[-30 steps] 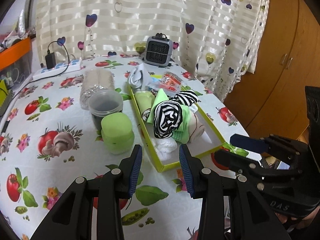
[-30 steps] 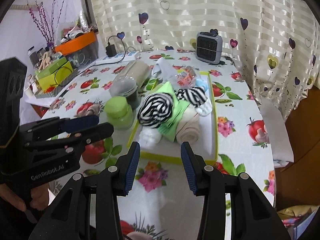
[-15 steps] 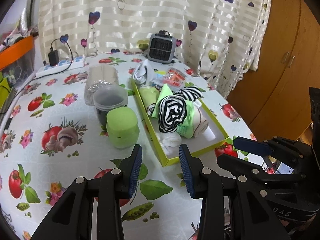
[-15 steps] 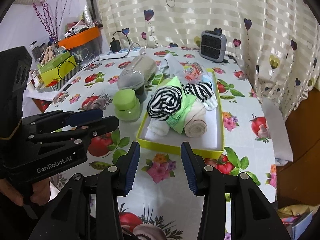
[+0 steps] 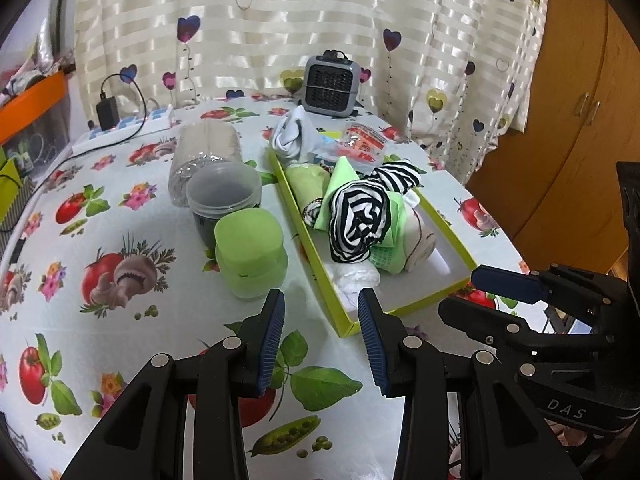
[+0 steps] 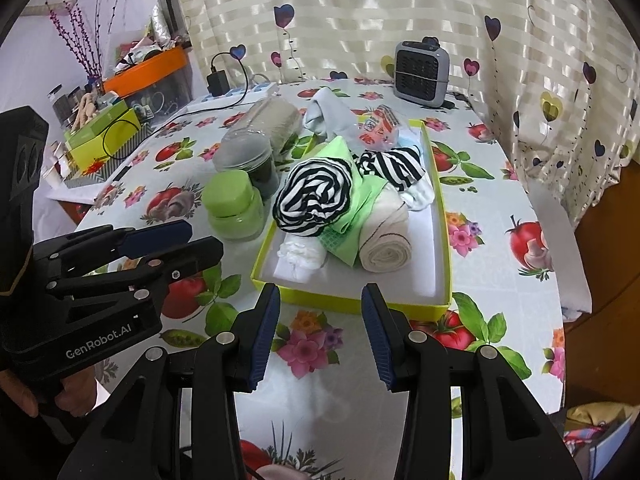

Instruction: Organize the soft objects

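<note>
Fruit-print table (image 5: 100, 320) bearing yellow-green box (image 5: 400, 312), jars (image 5: 250, 252), heater (image 5: 331, 85).

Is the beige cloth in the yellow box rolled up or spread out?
Rolled up. The beige cloth lies on its side in the box, its spiral end facing the right camera.

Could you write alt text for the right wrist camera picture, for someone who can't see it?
An open right gripper hovers over a fruit-print tablecloth, facing a yellow-green box piled with rolled soft items, including a black-and-white striped roll and a cream roll. The left gripper, held in a hand, is at the left.
</note>
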Available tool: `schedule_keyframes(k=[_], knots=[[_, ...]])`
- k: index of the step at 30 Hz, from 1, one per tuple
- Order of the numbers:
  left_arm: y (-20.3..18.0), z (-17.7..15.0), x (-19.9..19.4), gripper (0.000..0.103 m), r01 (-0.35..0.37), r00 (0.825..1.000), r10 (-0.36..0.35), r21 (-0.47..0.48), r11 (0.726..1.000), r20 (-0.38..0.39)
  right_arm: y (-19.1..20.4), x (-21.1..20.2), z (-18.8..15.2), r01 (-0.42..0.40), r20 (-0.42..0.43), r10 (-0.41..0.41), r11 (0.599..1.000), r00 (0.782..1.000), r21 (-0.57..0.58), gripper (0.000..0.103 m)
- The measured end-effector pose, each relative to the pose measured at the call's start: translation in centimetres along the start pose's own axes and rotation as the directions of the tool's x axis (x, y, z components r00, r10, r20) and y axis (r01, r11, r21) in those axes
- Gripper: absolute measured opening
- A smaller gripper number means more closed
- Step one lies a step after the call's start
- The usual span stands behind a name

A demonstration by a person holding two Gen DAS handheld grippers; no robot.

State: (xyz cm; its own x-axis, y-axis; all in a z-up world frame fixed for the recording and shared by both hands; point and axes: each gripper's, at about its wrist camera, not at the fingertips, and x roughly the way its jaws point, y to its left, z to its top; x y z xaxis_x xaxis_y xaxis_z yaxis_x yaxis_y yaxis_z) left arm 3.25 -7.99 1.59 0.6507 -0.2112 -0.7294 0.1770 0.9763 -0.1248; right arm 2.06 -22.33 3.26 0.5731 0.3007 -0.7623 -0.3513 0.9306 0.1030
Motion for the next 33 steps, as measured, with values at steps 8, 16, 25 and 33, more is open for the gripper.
schedule_keyframes(k=[8, 16, 25, 33], knots=[[0.2, 0.3, 0.2, 0.037, -0.005, 1.000, 0.005, 0.006, 1.000, 0.007, -0.4, 0.7, 0.2, -0.001, -0.011, 0.001, 1.000, 1.000, 0.005, 0.044], [0.1, 0.2, 0.3, 0.037, -0.001, 1.000, 0.001, 0.005, 1.000, 0.002, -0.4, 1.0, 0.3, -0.004, -0.015, 0.004, 1.000, 1.000, 0.004, 0.044], [0.2, 0.1, 0.4, 0.037, -0.006, 1.000, 0.006, 0.003, 1.000, 0.000, -0.5, 1.2, 0.3, -0.004, -0.017, 0.004, 1.000, 1.000, 0.004, 0.044], [0.5, -0.2, 0.7, 0.037, -0.012, 1.000, 0.012, 0.005, 1.000, -0.004, -0.6, 1.3, 0.4, -0.001, -0.014, 0.001, 1.000, 1.000, 0.008, 0.044]])
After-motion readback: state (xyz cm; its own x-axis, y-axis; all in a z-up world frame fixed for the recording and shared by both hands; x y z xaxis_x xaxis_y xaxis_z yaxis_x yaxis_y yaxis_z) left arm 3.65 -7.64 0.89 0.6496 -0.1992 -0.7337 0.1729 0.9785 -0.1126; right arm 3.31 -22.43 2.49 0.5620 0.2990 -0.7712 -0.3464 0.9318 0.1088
